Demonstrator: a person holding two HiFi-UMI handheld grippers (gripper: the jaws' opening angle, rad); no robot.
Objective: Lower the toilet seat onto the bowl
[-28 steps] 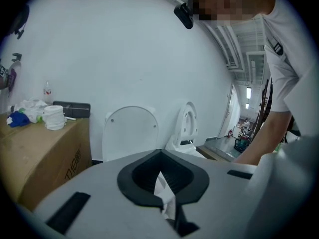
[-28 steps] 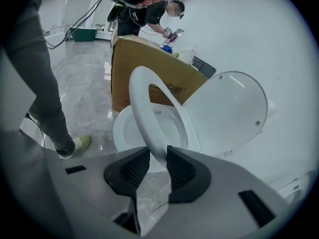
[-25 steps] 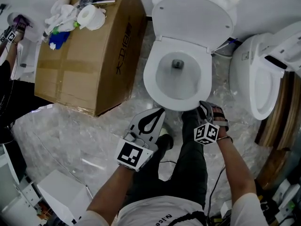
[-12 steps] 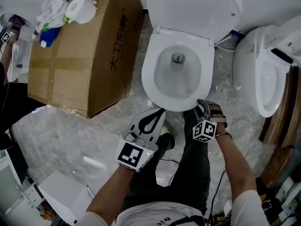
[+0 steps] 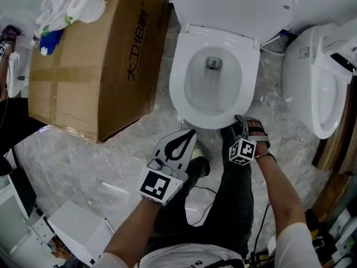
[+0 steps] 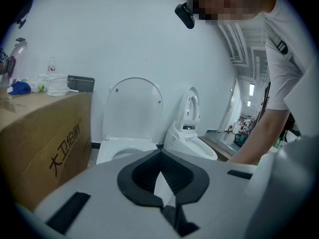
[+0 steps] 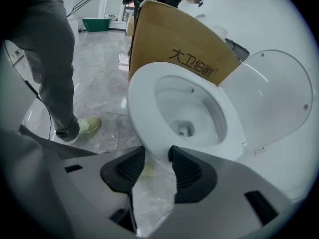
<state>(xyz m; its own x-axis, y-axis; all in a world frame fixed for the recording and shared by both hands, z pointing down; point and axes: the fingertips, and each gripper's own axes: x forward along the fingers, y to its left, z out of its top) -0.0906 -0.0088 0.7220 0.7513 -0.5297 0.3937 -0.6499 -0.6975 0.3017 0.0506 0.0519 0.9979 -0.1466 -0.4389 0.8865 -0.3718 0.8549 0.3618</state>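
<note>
Marble floor [image 5: 100, 166]: white seat [image 5: 177, 88] flat on bowl [image 5: 223, 91], front edge between right gripper [image 7: 157, 158] fingers just opened; left gripper [image 6: 161, 153] fingers together.

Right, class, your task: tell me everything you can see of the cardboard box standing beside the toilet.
The cardboard box is large, brown and closed, with tape strips across its top and dark printed characters on the side facing the toilet. It stands flat on the pale marbled floor, close beside the toilet; whether they touch is unclear. A toilet roll, crumpled white tissue and a blue item sit at its far corner.
</note>
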